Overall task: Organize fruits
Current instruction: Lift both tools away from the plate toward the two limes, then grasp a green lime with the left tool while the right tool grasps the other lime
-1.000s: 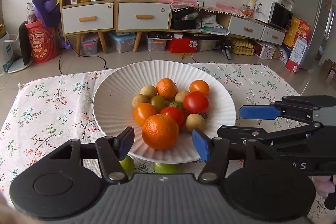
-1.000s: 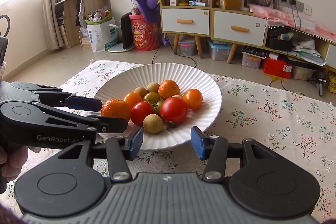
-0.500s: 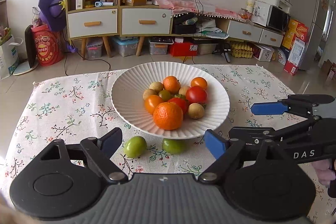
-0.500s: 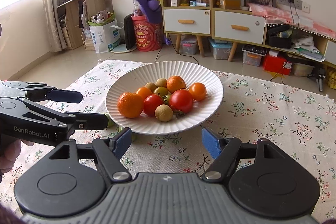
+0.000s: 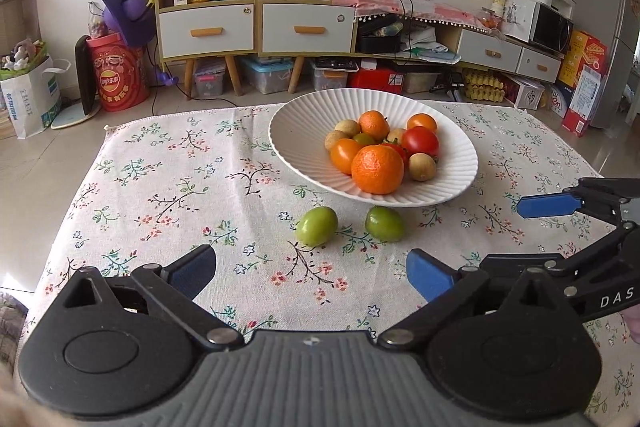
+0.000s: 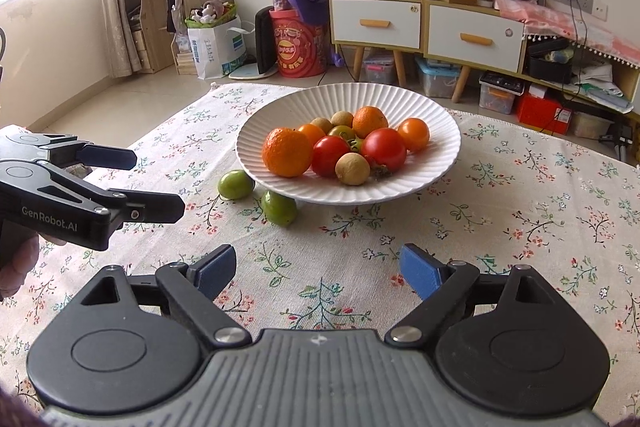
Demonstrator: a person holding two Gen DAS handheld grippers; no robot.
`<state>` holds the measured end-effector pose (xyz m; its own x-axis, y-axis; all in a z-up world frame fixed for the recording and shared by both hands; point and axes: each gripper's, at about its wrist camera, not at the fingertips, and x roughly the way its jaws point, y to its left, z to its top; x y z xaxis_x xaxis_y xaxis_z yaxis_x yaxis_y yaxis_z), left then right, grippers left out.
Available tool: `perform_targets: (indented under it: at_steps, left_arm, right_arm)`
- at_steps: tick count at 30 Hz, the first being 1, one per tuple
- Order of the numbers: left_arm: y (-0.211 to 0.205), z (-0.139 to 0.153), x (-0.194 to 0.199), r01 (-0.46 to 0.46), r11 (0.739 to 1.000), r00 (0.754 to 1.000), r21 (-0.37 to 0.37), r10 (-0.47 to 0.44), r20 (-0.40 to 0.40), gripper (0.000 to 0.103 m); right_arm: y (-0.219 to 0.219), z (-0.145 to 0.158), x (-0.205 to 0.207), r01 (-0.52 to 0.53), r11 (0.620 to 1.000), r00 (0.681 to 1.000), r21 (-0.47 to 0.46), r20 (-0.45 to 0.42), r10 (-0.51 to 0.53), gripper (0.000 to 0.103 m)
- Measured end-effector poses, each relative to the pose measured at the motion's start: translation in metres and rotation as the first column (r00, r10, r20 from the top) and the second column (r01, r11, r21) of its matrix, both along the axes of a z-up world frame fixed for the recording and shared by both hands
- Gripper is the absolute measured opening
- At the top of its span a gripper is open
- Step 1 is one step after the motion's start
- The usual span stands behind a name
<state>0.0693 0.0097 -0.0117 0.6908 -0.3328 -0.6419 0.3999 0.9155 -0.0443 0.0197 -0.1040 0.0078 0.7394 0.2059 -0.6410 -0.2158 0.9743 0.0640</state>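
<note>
A white ribbed bowl [image 5: 296,131] [image 6: 438,131] on the floral cloth holds several fruits. They include a big orange [image 5: 377,169] [image 6: 287,152], red tomatoes [image 5: 420,141] [image 6: 384,149] and small tan fruits. Two green fruits [image 5: 317,226] [image 5: 384,223] lie on the cloth just in front of the bowl, also seen as green fruits [image 6: 235,184] [image 6: 279,208]. My left gripper [image 5: 312,273] [image 6: 158,183] hangs short of them, its jaws opening with nothing between. My right gripper [image 6: 318,269] [image 5: 516,233] sits beside it, its jaws likewise opening and empty.
The floral tablecloth [image 5: 168,187] covers the whole table, with its far edge just behind the bowl and tiled floor beyond. A shelf cabinet [image 5: 208,27] and storage boxes stand against the back wall. A hand [image 6: 16,263] grips the left tool's handle.
Both grippers have drawn back from the bowl and their jaws have spread wider. The left jaws, earlier flanking the big orange, are now clear of it. The two green fruits have come into full view.
</note>
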Motion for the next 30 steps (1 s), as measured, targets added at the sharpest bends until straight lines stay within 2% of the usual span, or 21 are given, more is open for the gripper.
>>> perform_targets:
  at_steps: [12,20,23,30]
  left_arm:
    - [0.001,-0.034,0.013,-0.024,0.997,1.0,0.069,0.024,0.013,0.096]
    - [-0.002,-0.04,0.022,-0.001,0.999,1.0,0.047,0.0,0.021,0.095]
    - [-0.008,-0.04,0.026,0.014,0.999,1.0,0.031,-0.015,0.017,0.089]
    - [-0.022,-0.036,0.034,0.036,0.999,0.999,0.008,-0.036,0.013,0.063]
  right_arm:
    - [0.016,-0.021,0.002,-0.01,0.999,0.999,-0.034,-0.036,0.009,0.089]
    - [0.018,-0.028,0.008,-0.008,0.998,1.0,-0.057,-0.018,0.007,0.089]
    - [0.019,-0.03,0.009,-0.011,0.998,1.0,-0.068,-0.009,0.01,0.09]
    - [0.019,-0.029,0.009,-0.014,0.997,1.0,-0.076,-0.006,0.014,0.09]
